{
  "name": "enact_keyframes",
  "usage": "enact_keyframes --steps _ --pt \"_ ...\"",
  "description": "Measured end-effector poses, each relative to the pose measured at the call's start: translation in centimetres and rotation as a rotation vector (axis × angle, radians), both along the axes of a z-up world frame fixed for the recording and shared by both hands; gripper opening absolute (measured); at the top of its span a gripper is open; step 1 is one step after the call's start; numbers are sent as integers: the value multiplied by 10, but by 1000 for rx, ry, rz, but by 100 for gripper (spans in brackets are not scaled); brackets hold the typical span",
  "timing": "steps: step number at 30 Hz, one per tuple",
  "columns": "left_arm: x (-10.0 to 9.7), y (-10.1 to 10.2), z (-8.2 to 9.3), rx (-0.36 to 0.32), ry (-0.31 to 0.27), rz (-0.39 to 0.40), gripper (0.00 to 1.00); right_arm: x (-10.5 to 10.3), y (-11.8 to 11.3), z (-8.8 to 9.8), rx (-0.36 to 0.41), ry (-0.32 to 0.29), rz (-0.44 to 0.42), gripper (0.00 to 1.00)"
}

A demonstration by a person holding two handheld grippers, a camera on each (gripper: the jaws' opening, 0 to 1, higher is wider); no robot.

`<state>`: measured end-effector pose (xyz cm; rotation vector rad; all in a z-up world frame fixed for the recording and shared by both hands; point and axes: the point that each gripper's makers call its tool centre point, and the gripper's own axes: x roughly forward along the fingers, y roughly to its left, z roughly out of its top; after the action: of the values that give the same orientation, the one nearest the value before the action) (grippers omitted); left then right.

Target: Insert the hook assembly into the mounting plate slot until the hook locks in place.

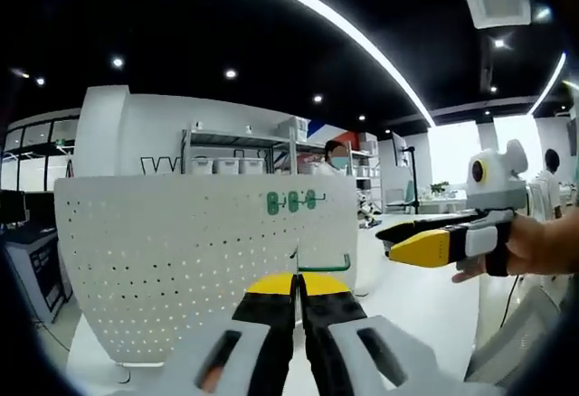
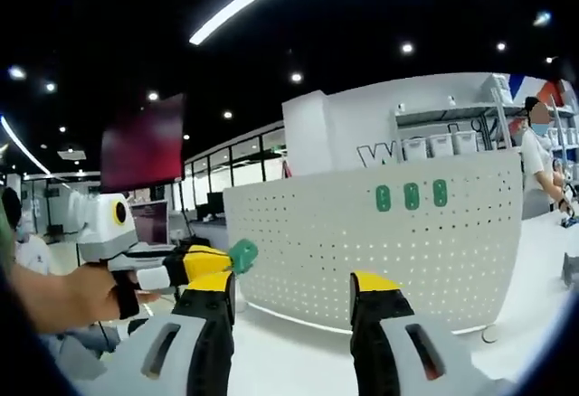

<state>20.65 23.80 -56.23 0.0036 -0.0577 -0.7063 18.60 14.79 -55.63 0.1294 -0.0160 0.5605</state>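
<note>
- The white pegboard (image 1: 194, 260), the mounting plate of the task, stands upright straight ahead of the left tongs (image 1: 297, 283), which are pressed together on a green wire hook (image 1: 324, 265).
- The hook's bar runs from just above the yellow tips off to the right and ends in a short upturn; it sits close in front of the board, though whether it touches cannot be told.
- Three green clips (image 1: 291, 202) sit in a row near the board's top edge, above these tongs.
- To the right, a hand holds the other tool level in the air, well apart from the board.
- In the right gripper view, the left tool enters from the left with a green piece at its tip, and the pegboard (image 2: 317, 251) stands beyond.
- The right tongs (image 2: 294, 292) are spread wide, holding nothing.
- Judged step: bringing the hook up to the board, not yet locked. The next move calls for lining its back end with a hole and pressing in, with the free tongs able to steady the board.
</note>
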Motion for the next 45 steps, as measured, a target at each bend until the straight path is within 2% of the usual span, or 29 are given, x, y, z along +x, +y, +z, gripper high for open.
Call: enact_keyframes --steps 6,13,25,45 --pt "-5 -5 9 -10 -21 -12 2 -3 6 7 28 1 22 44" --pt "-11 -11 19 -19 -44 -31 2 -8 15 14 71 10 58 31" --pt "-21 -22 33 -36 -74 -61 2 -11 28 24 164 43 119 20" --pt "-34 -34 49 -49 -121 -89 2 -16 34 43 291 68 170 11"
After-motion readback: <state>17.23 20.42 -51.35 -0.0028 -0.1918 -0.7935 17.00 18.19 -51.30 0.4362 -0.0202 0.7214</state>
